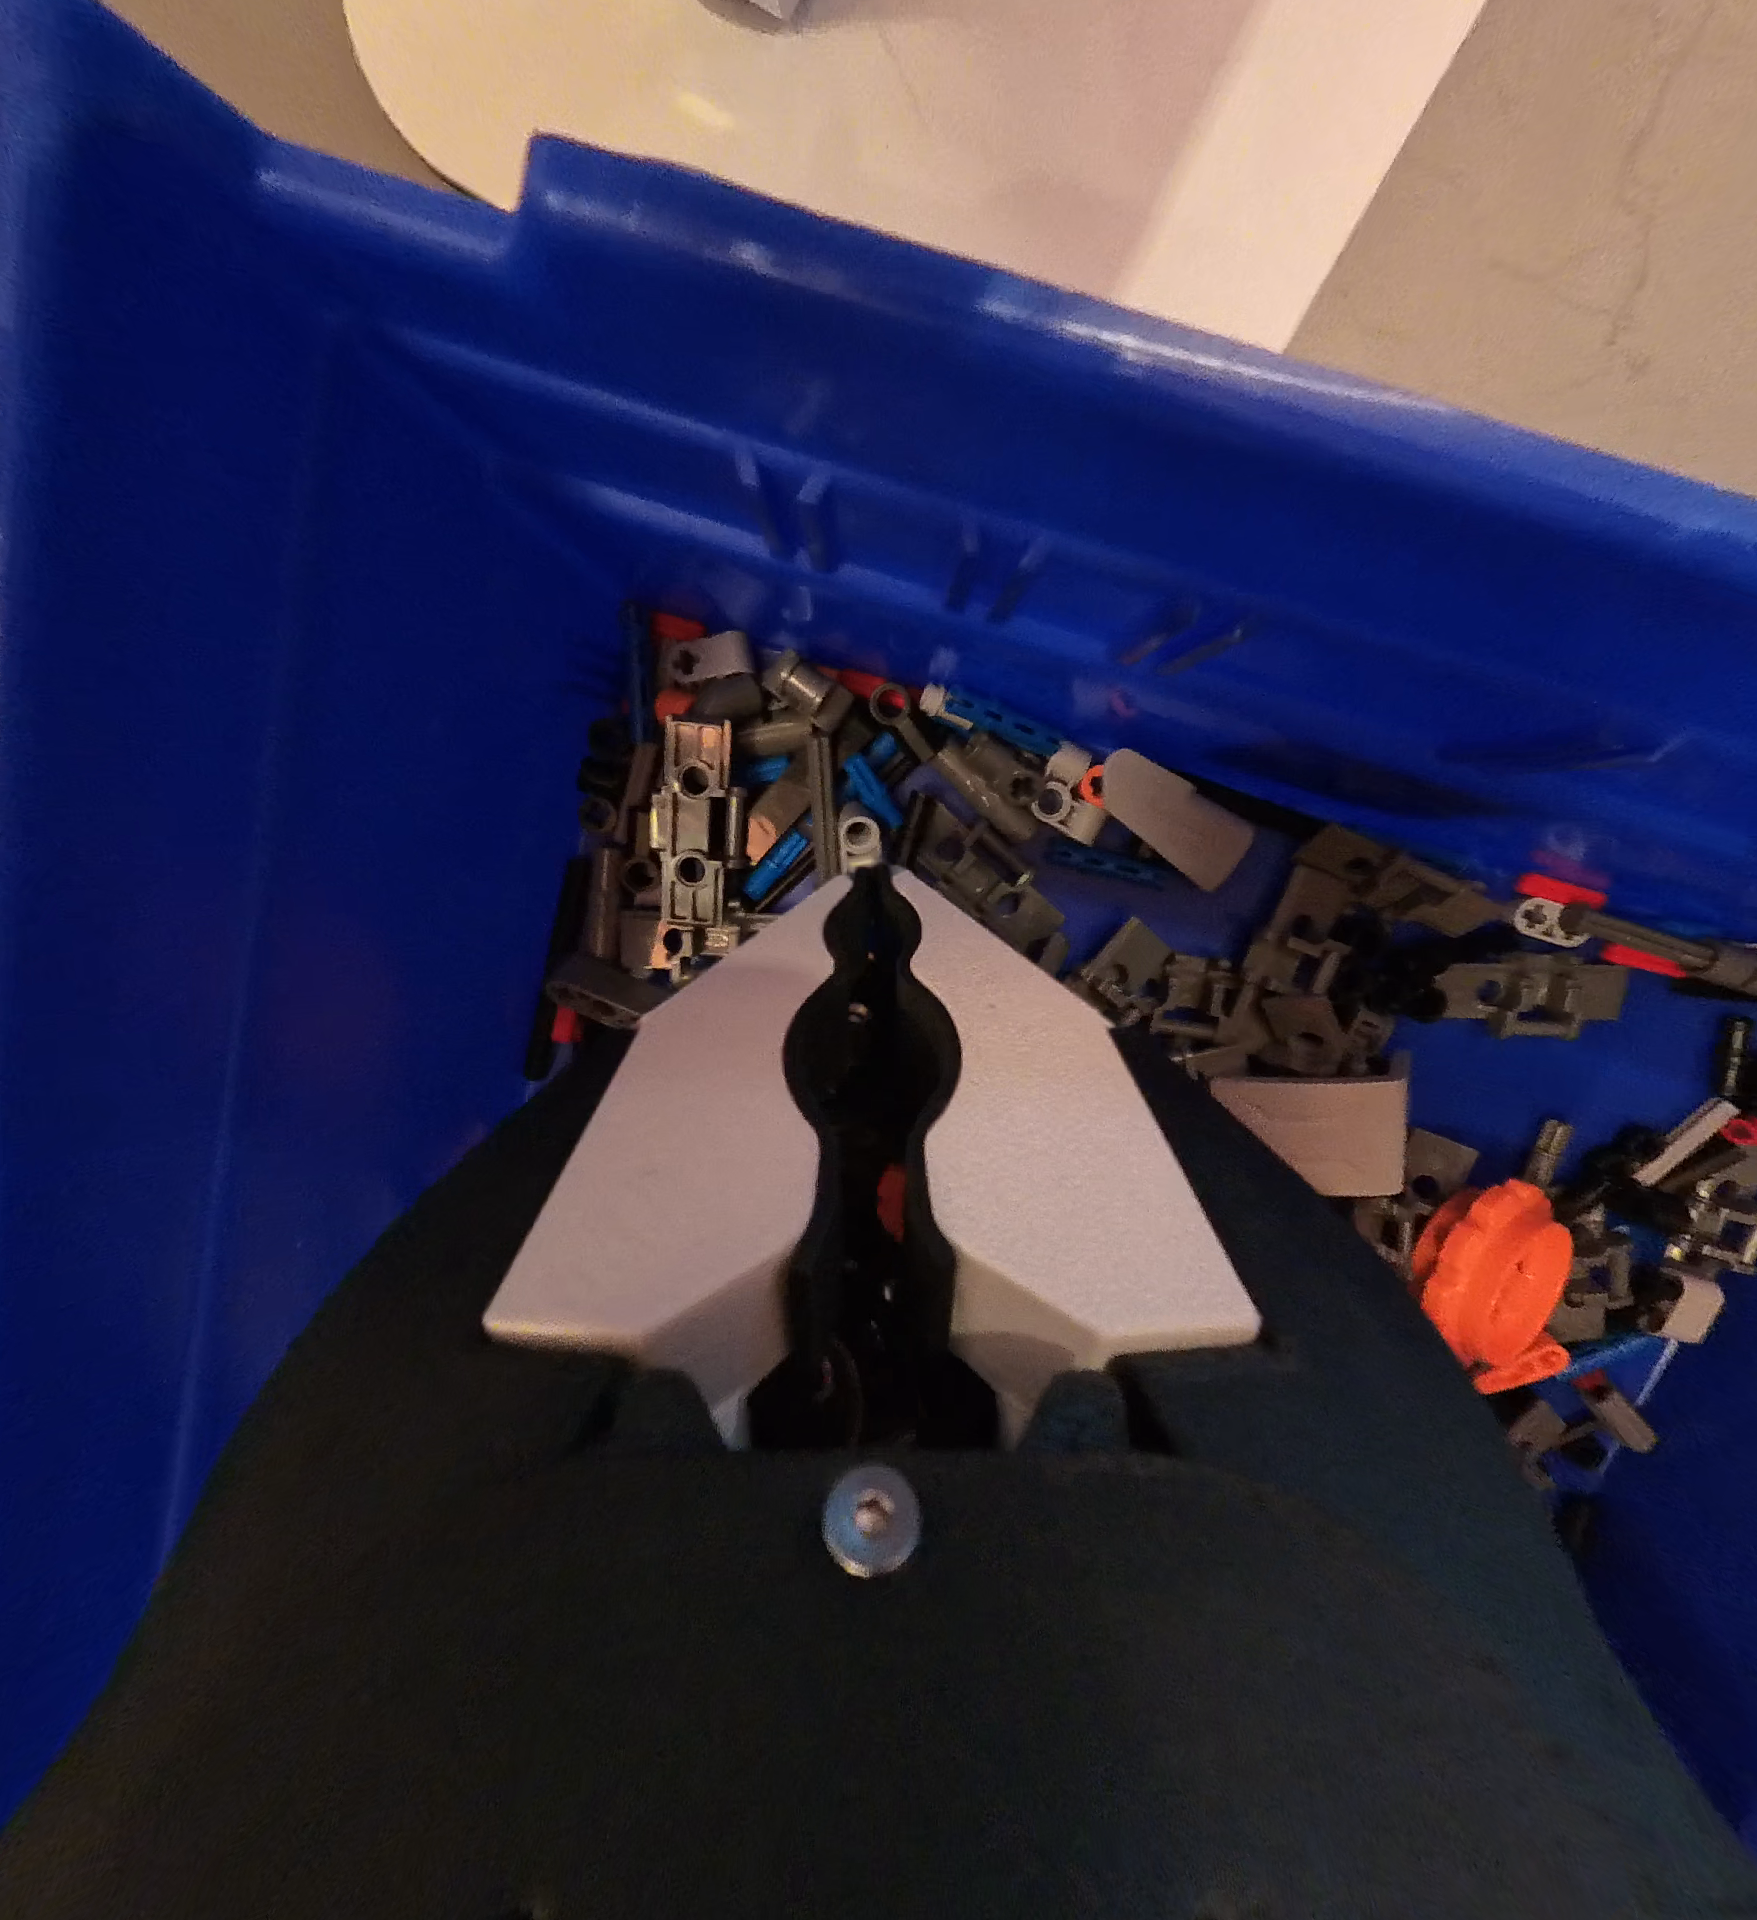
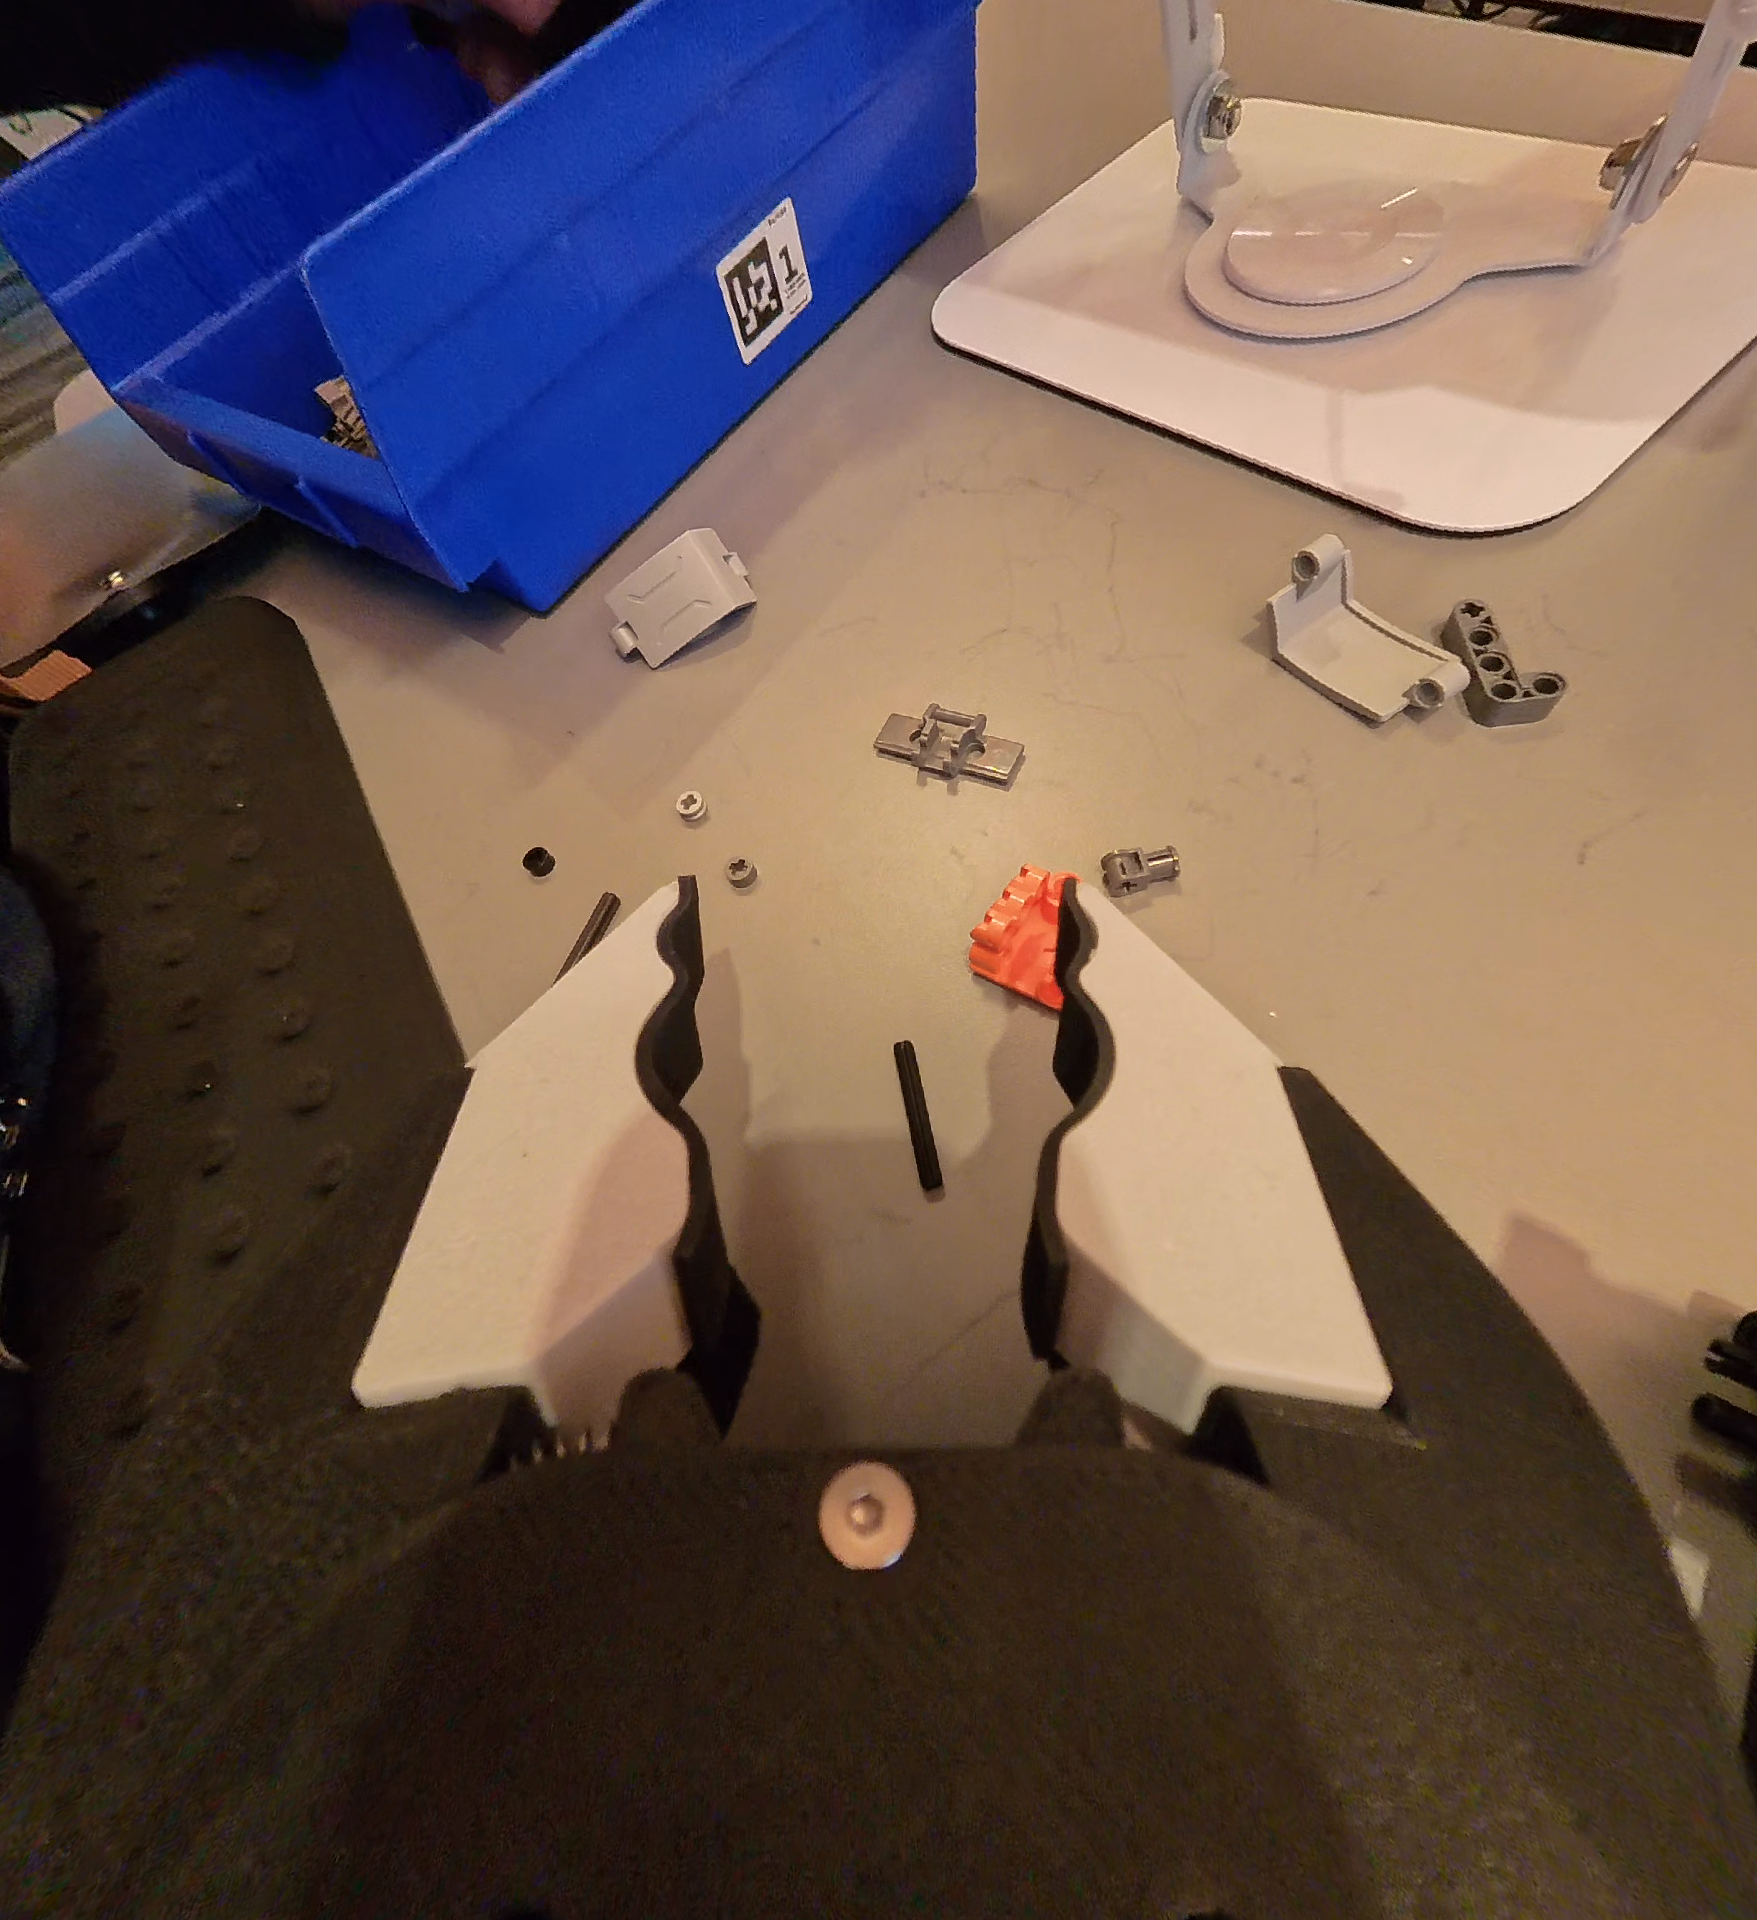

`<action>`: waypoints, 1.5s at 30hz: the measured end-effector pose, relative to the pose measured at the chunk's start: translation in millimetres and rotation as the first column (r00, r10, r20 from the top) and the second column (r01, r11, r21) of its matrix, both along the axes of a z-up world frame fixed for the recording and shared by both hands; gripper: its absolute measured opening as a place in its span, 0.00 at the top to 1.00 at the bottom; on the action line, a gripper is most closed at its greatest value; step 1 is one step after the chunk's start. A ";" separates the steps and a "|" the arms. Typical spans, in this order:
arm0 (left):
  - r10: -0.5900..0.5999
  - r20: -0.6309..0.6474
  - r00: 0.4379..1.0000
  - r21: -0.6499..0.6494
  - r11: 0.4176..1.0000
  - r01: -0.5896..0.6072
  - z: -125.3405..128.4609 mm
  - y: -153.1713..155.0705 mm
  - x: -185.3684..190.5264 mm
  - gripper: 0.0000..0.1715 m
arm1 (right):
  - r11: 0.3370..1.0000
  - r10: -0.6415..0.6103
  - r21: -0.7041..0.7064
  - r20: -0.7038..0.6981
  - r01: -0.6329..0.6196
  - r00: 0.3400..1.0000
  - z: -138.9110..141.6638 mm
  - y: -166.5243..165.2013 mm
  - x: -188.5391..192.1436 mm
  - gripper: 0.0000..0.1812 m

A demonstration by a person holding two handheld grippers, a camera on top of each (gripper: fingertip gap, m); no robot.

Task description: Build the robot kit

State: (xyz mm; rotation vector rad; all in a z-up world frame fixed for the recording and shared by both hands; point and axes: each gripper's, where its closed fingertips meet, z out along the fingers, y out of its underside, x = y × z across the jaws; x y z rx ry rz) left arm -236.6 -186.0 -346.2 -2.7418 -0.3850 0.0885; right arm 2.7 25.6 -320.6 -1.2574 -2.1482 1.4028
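My left gripper (image 1: pixel 869 878) is deep inside a blue bin (image 1: pixel 230 727), with its fingers closed together. Its tips sit over a pile of grey, black, blue and red building-toy parts (image 1: pixel 749 790). A small light grey connector (image 1: pixel 858 834) lies right at the tips; I cannot tell whether it is pinched. My right gripper (image 2: pixel 876 888) is open above the grey table (image 2: pixel 1269 1039) and holds nothing. A black axle (image 2: pixel 918 1117) lies on the table between its fingers. An orange toothed piece (image 2: pixel 1019 935) lies beside the right fingertip (image 2: pixel 1076 914).
In the bin, an orange wheel (image 1: pixel 1492 1273) and pale panels (image 1: pixel 1180 821) lie to the right. On the table are the blue bin (image 2: pixel 541 312), a white stand base (image 2: pixel 1373 343), grey panels (image 2: pixel 682 608) (image 2: pixel 1357 644), a track link (image 2: pixel 947 748), small bushes (image 2: pixel 689 805) and a black mat (image 2: pixel 209 935). The tips of one gripper are about 35 centimetres away from the tips of the other. Measured from the fingertips, the track link (image 2: pixel 947 748) is 6 centimetres or so from the right gripper and 25 centimetres from the left.
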 end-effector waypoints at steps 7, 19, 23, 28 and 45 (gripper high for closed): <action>-0.011 0.028 1.000 -0.082 0.997 0.013 -5.5 -17.6 11.5 1.00 | 1.000 0.001 -0.002 0.005 -0.001 1.000 -0.5 -0.1 0.0 0.63; 0.081 0.164 0.983 0.129 0.986 -0.103 13.0 7.4 15.8 0.95 | 1.000 0.002 0.004 0.014 -0.002 1.000 -2.2 -0.5 -0.3 0.63; 0.024 0.121 0.992 0.134 0.990 -0.040 7.4 16.7 16.2 0.85 | 1.000 0.003 0.008 0.018 -0.004 1.000 -3.0 -0.8 -0.2 0.63; -0.071 0.114 0.991 0.143 0.988 0.055 0.9 27.0 27.3 0.71 | 1.000 0.004 0.010 0.022 -0.004 1.000 -3.6 -1.0 -0.2 0.63; -0.066 0.133 0.989 0.102 0.993 0.053 15.5 4.9 21.7 0.70 | 1.000 0.007 0.005 0.034 -0.007 0.999 -4.8 -1.1 -0.5 0.63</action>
